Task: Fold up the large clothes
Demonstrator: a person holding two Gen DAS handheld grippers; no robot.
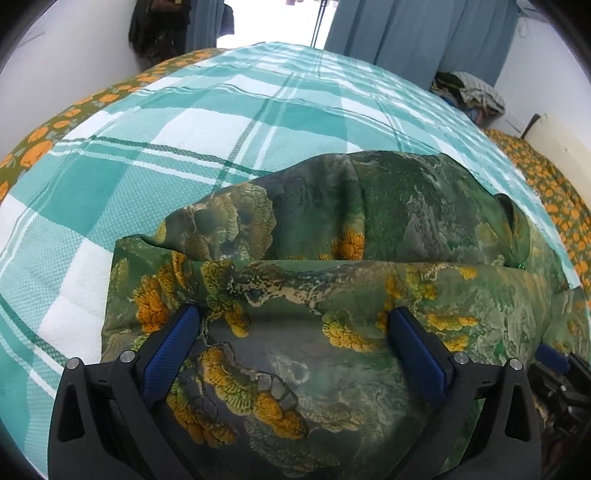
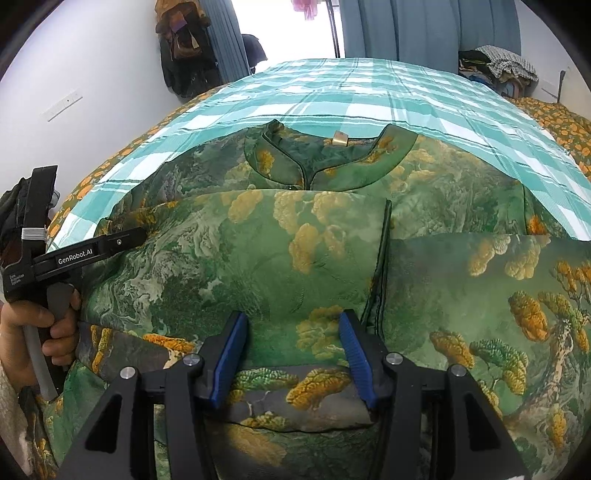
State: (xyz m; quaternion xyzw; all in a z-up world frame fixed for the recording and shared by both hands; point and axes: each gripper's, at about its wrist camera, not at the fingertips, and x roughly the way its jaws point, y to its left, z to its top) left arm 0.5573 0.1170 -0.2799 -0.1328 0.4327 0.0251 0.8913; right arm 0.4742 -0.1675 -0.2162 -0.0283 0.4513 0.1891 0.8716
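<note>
Lying spread over a bed covered with a teal-and-white checked sheet (image 2: pixel 369 96), the green garment (image 2: pixel 229 258) printed with orange and yellow trees has its stand-up collar (image 2: pixel 295 162) toward the far end, a small gold-coloured tag (image 2: pixel 340 139) showing inside the neck. A dark piped edge (image 2: pixel 380 254) runs down the front where one panel overlaps the other, and a padded fold of the same cloth lies nearest the camera.

The right gripper (image 2: pixel 293 354) points down at that near fold; its blue-padded jaws stand partly apart with the cloth between them, and I cannot tell whether the pads press on it.

The left gripper (image 1: pixel 291 325) hangs over a bunched part of the garment (image 1: pixel 332 221) near its left side, jaws spread wide, nothing clamped between them.

In the right wrist view the left tool's black body is at the left edge, gripped by a hand (image 2: pixel 26 332), and its side reads "GenRobot.AI" (image 2: pixel 75 255) in white; smaller white print lower on the body is too tiny to read.

An orange-flowered bedspread (image 1: pixel 44 136) shows under the sheet's edges, and blue curtains (image 2: pixel 424 26) hang behind the bed.
</note>
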